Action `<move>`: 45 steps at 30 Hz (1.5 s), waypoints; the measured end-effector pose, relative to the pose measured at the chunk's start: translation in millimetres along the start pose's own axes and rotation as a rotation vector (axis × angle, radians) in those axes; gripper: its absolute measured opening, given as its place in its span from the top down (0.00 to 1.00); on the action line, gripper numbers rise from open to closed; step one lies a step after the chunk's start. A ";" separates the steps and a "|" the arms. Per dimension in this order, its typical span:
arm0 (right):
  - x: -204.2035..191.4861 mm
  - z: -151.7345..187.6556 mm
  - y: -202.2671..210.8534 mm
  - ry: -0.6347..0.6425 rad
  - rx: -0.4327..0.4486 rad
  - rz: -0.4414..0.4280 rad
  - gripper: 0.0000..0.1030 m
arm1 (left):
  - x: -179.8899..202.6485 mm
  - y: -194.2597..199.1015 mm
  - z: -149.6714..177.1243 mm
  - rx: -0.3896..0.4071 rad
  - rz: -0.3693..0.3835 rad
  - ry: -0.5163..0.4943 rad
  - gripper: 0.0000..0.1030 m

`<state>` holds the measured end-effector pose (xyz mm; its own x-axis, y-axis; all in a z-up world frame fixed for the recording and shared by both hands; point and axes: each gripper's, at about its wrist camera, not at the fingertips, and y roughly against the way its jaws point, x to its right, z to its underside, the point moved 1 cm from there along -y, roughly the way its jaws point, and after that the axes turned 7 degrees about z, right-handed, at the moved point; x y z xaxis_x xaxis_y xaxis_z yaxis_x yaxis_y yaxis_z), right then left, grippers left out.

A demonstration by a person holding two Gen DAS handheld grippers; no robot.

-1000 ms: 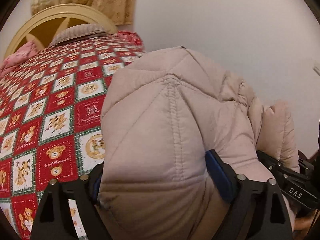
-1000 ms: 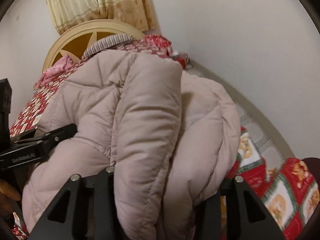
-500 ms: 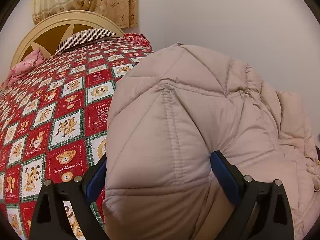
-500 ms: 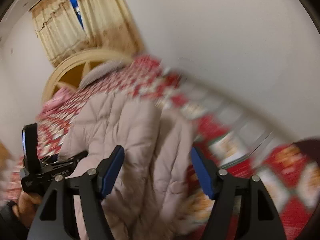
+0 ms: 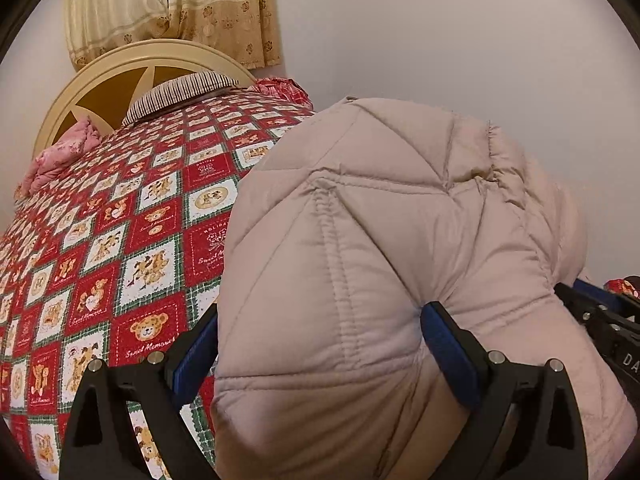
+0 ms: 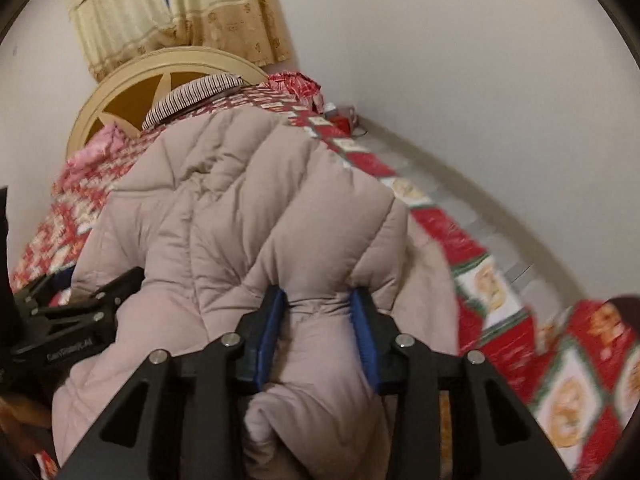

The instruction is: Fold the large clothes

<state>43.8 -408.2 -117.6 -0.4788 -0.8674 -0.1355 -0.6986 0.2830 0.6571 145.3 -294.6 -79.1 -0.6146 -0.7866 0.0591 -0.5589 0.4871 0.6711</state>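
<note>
The pale pink puffer coat sits bunched in a thick mound on the near right part of the bed, beside the wall, with both tools biting into its near edge. The left gripper has its jaws clamped wide on a fat roll of padding, while the right gripper has its jaws pinched close on a thinner fold. It seems gathered rather than folded, though layers underneath are hidden, so flattening and squaring likely remain
</note>
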 end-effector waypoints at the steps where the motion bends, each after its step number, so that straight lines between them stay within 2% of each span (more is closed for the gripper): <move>1: 0.2 -1.3 -4.6 -0.005 -0.011 -0.009 0.60 | 0.3 -1.8 -0.4 0.001 -0.002 0.001 0.05; 4: -1.6 -2.2 -14.7 -0.005 -0.045 -0.017 0.60 | -1.2 -8.8 -1.1 0.004 -0.002 0.010 0.05; 9: -15.7 -4.7 -26.6 0.026 -0.038 0.044 0.60 | -7.8 -22.0 -1.5 0.000 0.002 0.046 0.05; 11: -12.9 -6.1 -32.2 0.007 -0.041 0.023 0.60 | -6.8 -23.0 -1.1 0.000 -0.002 0.047 0.05; 14: -6.9 -2.6 -29.3 -0.003 -0.036 0.015 0.60 | -3.9 -18.6 -0.2 0.002 -0.011 0.035 0.05; 18: -9.8 -1.5 -18.9 0.024 -0.012 0.068 0.57 | -6.9 2.2 2.9 -0.018 0.016 0.046 0.05; 20: -9.9 -0.1 -9.0 0.025 -0.005 0.108 0.44 | -9.4 17.2 6.1 -0.021 0.025 0.039 0.05; 21: -7.8 1.3 -2.7 0.012 -0.010 0.134 0.31 | -9.5 25.4 8.1 -0.014 0.015 0.029 0.05; 22: -4.2 3.4 6.5 -0.019 -0.018 0.145 0.26 | -10.5 31.8 9.8 -0.007 0.005 0.021 0.05; 25: 10.0 15.1 40.7 -0.124 -0.017 0.086 0.23 | -8.9 56.5 15.5 0.009 -0.046 -0.016 0.05; 27: 11.0 24.6 63.5 -0.136 -0.005 0.055 0.22 | -7.4 70.4 20.6 0.006 -0.072 -0.032 0.05; 30: 5.4 41.2 98.0 -0.102 0.009 0.080 0.10 | -2.1 94.5 33.1 0.012 -0.095 -0.055 0.05; 33: -0.2 59.7 132.8 -0.061 0.039 0.091 0.09 | 1.6 114.8 48.7 0.009 -0.112 -0.074 0.05; 38: -5.9 79.9 156.5 -0.041 0.052 0.129 0.05 | 8.4 140.2 77.1 -0.039 -0.158 -0.090 0.05; 45: -4.8 110.1 190.2 -0.036 0.026 0.155 0.05 | 17.0 184.9 109.0 -0.005 -0.116 -0.116 0.05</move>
<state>-145.3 -305.2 -73.6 -0.6002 -0.7975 -0.0610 -0.6284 0.4230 0.6528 -29.2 -176.5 -34.6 -0.6067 -0.7881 -0.1045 -0.6269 0.3934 0.6725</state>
